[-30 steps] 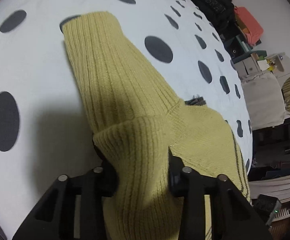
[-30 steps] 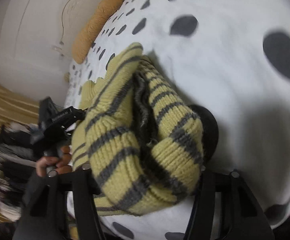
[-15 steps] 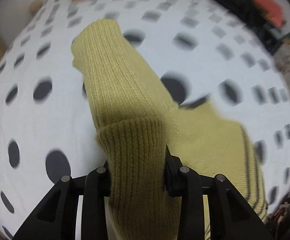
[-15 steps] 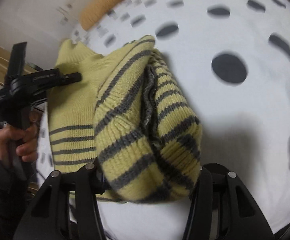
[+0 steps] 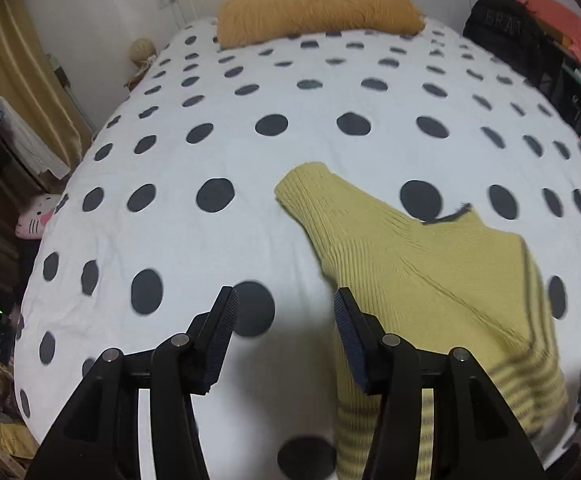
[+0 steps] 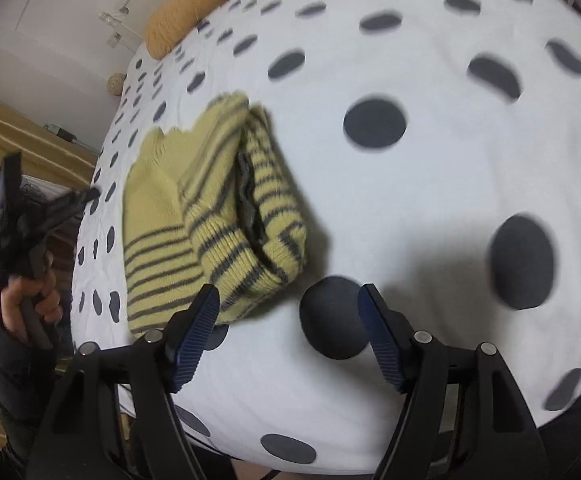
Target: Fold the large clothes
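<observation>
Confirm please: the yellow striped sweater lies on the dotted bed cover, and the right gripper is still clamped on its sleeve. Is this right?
Not quite. The right gripper has just been opening and holds nothing, as the right wrist view shows. The sweater does lie on the bed cover.

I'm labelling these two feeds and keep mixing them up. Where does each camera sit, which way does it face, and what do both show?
Left wrist: sits behind the left claw, looking down and across the bed toward the pillow; its open claw shows, with the sweater to the right.
Right wrist: sits behind the right claw, looking down at the bed with the sweater to the left; its open claw shows, plus the person's hand holding the left claw.
Shared: sweater, bed, pillow.
</observation>
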Available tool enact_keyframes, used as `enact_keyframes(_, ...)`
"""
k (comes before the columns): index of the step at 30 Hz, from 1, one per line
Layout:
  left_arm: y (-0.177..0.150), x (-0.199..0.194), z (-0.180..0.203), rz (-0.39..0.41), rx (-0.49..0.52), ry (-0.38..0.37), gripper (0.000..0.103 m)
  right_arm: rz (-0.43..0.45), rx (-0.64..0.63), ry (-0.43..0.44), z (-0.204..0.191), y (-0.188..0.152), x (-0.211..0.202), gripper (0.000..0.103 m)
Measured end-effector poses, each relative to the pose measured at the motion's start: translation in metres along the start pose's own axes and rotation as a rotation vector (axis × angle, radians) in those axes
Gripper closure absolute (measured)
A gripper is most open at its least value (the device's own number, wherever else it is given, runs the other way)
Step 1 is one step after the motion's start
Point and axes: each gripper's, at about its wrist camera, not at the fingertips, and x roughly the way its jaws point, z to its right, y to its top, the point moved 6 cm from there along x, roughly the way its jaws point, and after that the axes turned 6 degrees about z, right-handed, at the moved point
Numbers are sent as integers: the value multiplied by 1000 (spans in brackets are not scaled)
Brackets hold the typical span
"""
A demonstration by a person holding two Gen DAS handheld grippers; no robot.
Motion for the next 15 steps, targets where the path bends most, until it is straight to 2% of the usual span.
enact_keyframes(3, -33, -34, 3, -16, -71, -71, 42, 76, -101, 24, -32, 32, -17, 34)
enact_keyframes(5, -59, -44, 10, -42, -120, -117, 42, 98, -160, 56, -61, 50, -10, 39)
enact_keyframes(7, -84, -47, 15, -64, -171, -173, 42, 75, -176, 126, -92, 65, 12, 54)
enact_keyframes(9, -99, -43, 31, -74, -201, -209, 42, 45, -187, 153, -115, 70, 36, 62)
enact_keyframes(10, -105, -38, 39, -88, -216, -254, 42, 24, -197, 155, -125, 74, 56, 63)
enact_keyframes(11, -110, -34, 46, -93, -218, -273, 42, -8, -198, 149, -128, 76, 74, 65)
enact_keyframes(13, -123, -20, 60, -114, -181, -253, 42, -65, -189, 118, -122, 75, 105, 72)
enact_keyframes(14, -130, -9, 63, -144, -176, -234, 42, -93, -201, 44, -112, 77, 125, 77)
enact_keyframes(15, -139, 1, 64, -171, -202, -234, 36, -88, -241, -68, -96, 83, 143, 89)
